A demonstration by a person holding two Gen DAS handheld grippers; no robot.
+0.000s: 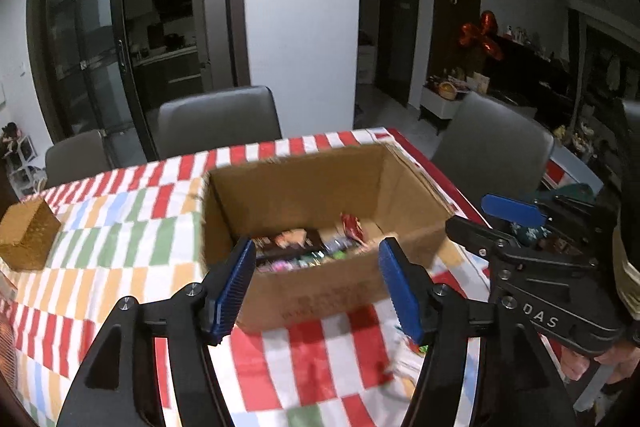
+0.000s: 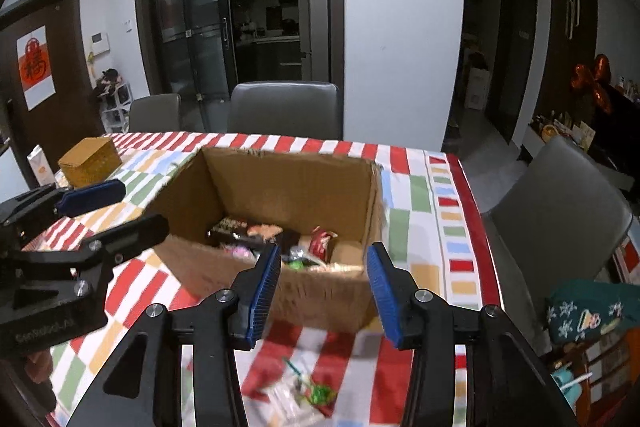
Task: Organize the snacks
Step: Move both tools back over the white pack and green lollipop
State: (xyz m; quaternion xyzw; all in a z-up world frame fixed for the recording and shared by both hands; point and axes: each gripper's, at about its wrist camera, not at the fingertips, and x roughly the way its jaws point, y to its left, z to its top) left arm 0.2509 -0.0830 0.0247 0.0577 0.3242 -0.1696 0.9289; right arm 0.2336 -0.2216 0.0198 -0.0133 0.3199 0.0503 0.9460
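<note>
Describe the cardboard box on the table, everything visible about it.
The cardboard box is plain brown corrugated card, open-topped, with faint print on its near wall. It stands upright on the checked tablecloth. Snack packets cover part of its floor. Neither gripper touches it; both hover in front with jaws open and empty.

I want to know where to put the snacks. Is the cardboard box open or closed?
Open. The cardboard box has no lid or flaps over its top, and snack packets show on its bottom, seen from both wrist cameras.
</note>
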